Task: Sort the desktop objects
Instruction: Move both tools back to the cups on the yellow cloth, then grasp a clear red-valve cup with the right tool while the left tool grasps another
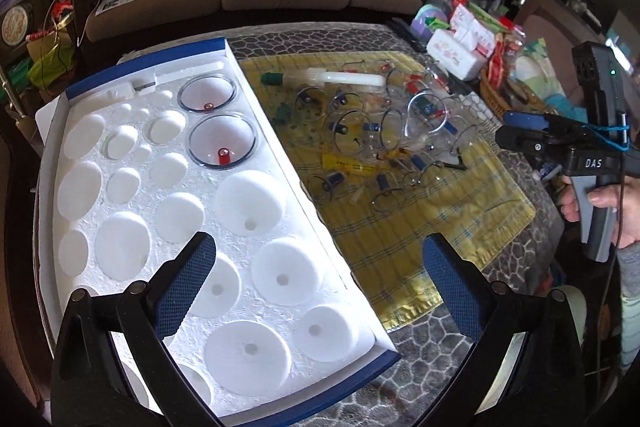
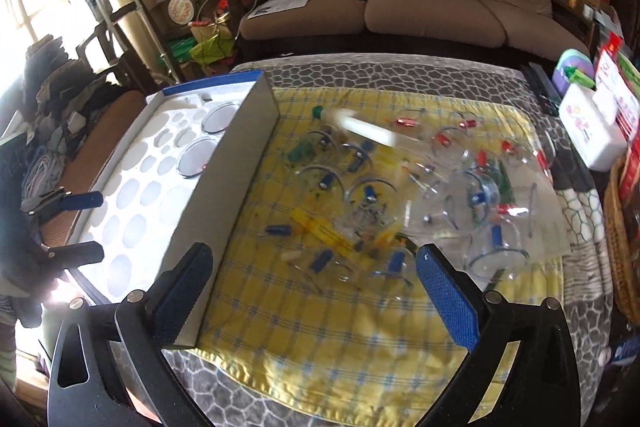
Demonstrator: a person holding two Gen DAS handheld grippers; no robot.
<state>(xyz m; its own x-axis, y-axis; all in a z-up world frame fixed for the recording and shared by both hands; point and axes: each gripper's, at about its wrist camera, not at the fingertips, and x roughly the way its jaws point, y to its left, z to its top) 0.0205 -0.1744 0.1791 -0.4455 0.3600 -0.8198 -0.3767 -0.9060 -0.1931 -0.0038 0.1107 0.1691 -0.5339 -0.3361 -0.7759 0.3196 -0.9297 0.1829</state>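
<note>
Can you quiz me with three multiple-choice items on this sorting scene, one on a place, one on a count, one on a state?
1. Where do the loose clear cups lie?
A. on the yellow checked cloth
B. on the sofa
C. inside the foam tray

2. How many clear cups already sit in the white foam tray?
A. none
B. two
C. five

3. How are the left gripper and its fingers?
A. shut on a cup
B. shut on nothing
C. open, holding nothing

Answers:
1 A, the cups are scattered across the cloth to the right of the tray.
2 B, only two far wells hold a cup, each with a red valve.
3 C, the blue pads stand wide apart with nothing between them.
</note>
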